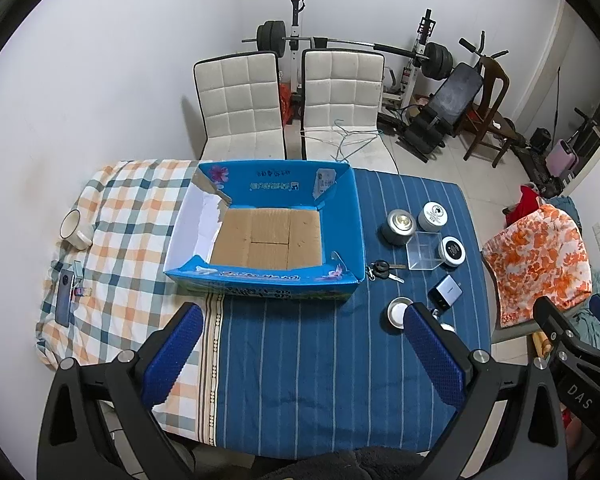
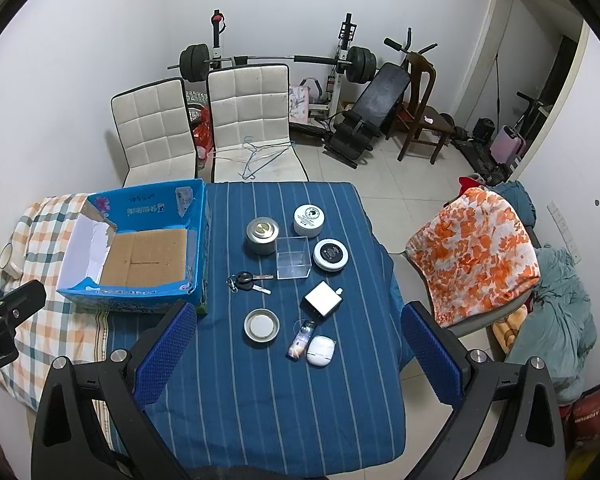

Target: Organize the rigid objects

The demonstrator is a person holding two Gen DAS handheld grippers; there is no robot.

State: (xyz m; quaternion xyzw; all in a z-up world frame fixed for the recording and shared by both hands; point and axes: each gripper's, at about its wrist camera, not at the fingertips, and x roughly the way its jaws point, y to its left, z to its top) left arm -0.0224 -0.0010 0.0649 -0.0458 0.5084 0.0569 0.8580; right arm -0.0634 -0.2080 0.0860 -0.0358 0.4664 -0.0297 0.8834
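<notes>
We are holding the right hand-held gripper (image 2: 298, 360) wide open and empty; the small things are lying just ahead, nearer it; the blue box (image 2: 198, 240) is sitting to their left. The left hand-held gripper (image 1: 300, 354) is wide open and empty too.

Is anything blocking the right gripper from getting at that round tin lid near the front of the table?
Nothing visible does. The right gripper hangs open above the striped cloth, and the tin lid lies apart from the keys and earbud case.

A: Left gripper (image 1: 304, 354)?
B: Jaws spread wide, blue pads (image 1: 172, 354) facing each other; nothing between them.
A: Right gripper (image 2: 298, 354)?
B: Likewise wide apart and unloaded; it seems level with the left.
</notes>
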